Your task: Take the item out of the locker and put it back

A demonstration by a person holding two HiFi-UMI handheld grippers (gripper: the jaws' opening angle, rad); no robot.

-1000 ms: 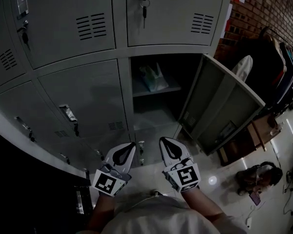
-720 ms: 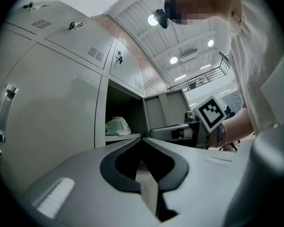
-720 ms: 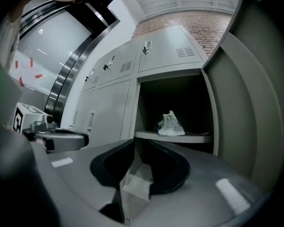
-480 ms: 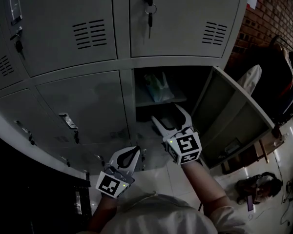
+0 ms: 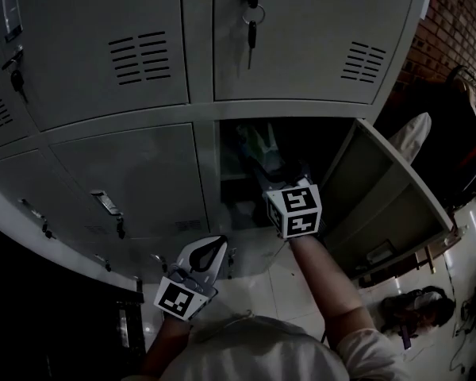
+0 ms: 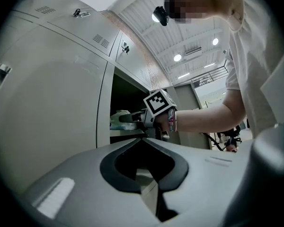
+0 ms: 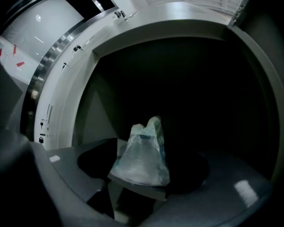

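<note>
A clear plastic bag with bluish-green contents stands upright on the shelf inside the open locker; the bag is dim in the head view. My right gripper reaches into the locker. Its jaws are opening, spread either side of the bag without pressing on it. From the left gripper view, the right gripper points at the bag. The left gripper hangs low in front of the lockers, shut and empty.
The locker's door stands swung out to the right. Closed lockers surround it; a key hangs in the one above. A closed door with a handle lies left. Hanging clothes and dark items on the floor are at right.
The right gripper went from shut and low beside the left one to open and up inside the locker at the bag. The left gripper stayed put.
</note>
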